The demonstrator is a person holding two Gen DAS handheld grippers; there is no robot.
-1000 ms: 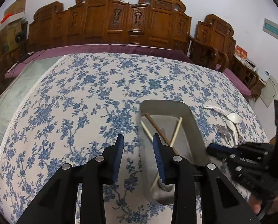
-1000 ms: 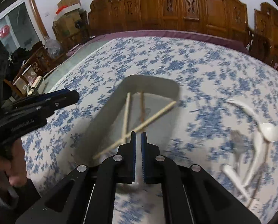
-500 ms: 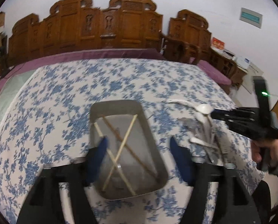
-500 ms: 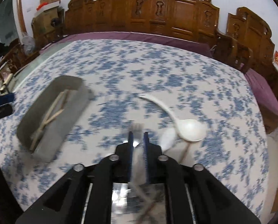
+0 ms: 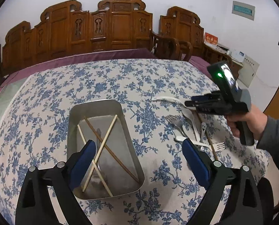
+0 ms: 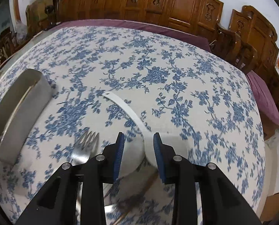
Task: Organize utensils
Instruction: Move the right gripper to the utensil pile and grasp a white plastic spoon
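A metal tray [image 5: 74, 131] lies on the blue-flowered tablecloth with three chopsticks [image 5: 111, 126] crossed in it. My left gripper [image 5: 138, 157] hovers over the tray's near right corner, its jaws opening wide with nothing between them. To the tray's right lies a pile of white spoons [image 5: 189, 116], forks [image 5: 174, 121] and a brown chopstick [image 5: 209, 142]. My right gripper [image 6: 138, 146] is low over that pile, jaws opening. A white spoon [image 6: 124, 106] runs between its pads, which do not press on it. A fork [image 6: 87, 140] lies just to the left.
A person's hand [image 5: 248, 121] holds the right gripper [image 5: 191, 103] over the pile. Carved wooden chairs [image 5: 111, 28] line the far side beyond a purple cloth edge [image 5: 102, 56]. The table's right edge [image 6: 259, 131] is close to the utensils.
The left gripper opened from narrow to wide and swung across the tray. The right gripper left the tray, moved right and down over the spoons, and went from shut to open.
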